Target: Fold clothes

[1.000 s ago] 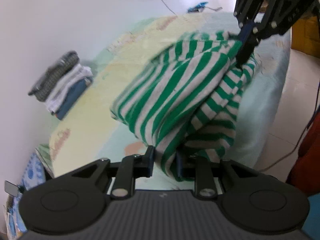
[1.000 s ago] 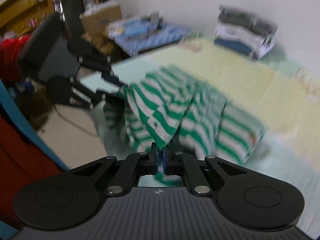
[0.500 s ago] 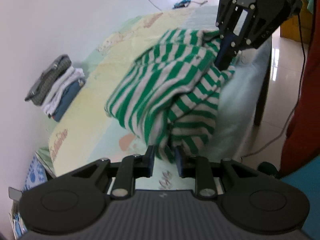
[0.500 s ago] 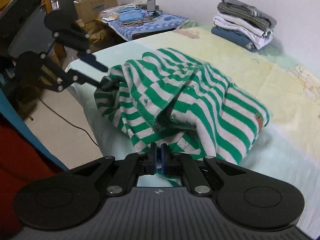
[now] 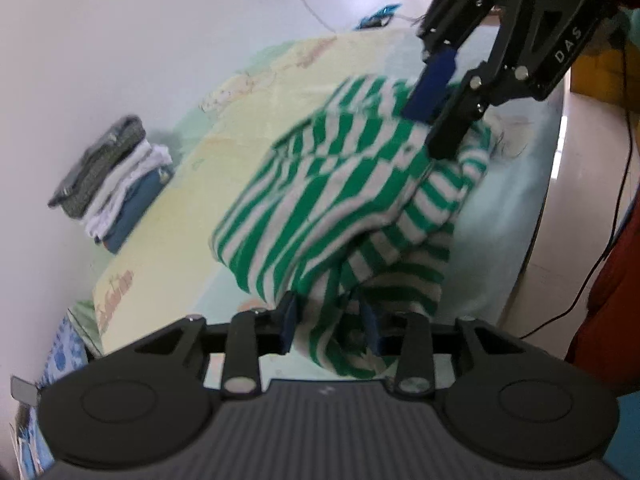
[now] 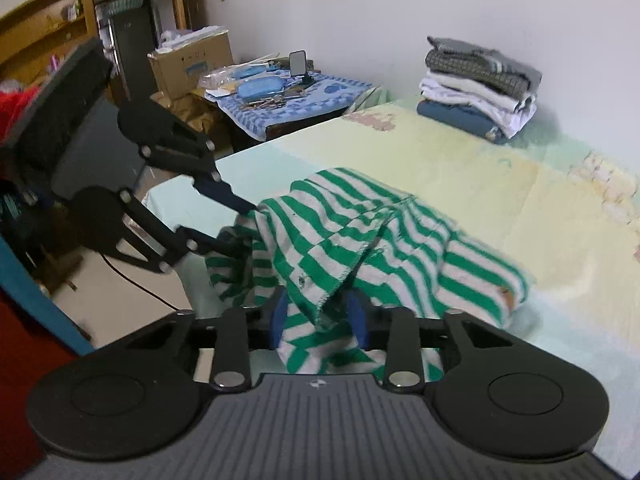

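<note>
A green-and-white striped garment lies bunched near the bed's edge. My left gripper is shut on a thick bunch of its cloth, which fills the gap between the pads. In the right wrist view the left gripper reaches the garment's left end. My right gripper has its jaws opening. A hemmed edge of the garment hangs loosely between its pads, not pressed. In the left wrist view the right gripper sits at the garment's far end with its fingers apart.
The bed has a pale yellow and mint sheet. A stack of folded clothes sits by the wall. A side table with a blue cloth and a cardboard box stand beyond the bed. Floor with a cable borders the bed edge.
The right gripper's jaws have gone from shut on the garment's edge to apart. The cloth now lies slack between them. The left gripper keeps its hold.
</note>
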`<control>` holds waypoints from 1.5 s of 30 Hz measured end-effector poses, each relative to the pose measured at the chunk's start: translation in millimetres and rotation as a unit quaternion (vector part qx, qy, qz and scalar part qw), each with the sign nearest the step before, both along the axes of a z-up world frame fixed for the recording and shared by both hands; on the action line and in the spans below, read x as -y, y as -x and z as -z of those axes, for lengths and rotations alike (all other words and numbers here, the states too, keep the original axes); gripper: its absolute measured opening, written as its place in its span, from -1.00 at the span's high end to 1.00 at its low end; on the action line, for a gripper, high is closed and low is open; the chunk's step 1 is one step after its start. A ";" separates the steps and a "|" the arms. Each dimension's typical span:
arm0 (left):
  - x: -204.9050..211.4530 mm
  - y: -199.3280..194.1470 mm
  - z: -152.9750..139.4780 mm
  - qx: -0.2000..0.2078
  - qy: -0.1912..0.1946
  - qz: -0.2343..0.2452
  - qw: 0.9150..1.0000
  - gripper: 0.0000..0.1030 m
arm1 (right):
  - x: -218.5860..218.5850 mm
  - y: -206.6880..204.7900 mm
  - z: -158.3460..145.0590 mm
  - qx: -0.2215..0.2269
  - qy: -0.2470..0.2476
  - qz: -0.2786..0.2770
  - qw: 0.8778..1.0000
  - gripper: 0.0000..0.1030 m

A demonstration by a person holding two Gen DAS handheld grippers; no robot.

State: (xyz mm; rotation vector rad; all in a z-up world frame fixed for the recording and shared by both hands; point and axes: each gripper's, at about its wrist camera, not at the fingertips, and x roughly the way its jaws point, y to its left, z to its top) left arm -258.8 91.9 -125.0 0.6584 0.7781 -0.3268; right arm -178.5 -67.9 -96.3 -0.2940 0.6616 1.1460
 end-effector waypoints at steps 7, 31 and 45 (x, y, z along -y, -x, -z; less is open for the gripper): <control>7.1 11.1 5.5 -0.034 0.016 0.013 0.999 0.87 | -0.1 4.7 6.4 -0.030 0.011 -0.012 0.999 0.90; 43.7 -4.8 -31.5 -0.013 0.032 0.090 0.995 0.24 | 7.2 35.3 -0.8 0.245 0.086 -0.055 0.964 0.40; 62.6 -6.1 -14.0 -0.005 0.011 0.119 0.993 0.57 | -4.7 6.4 -15.6 0.166 0.069 -0.070 0.981 0.77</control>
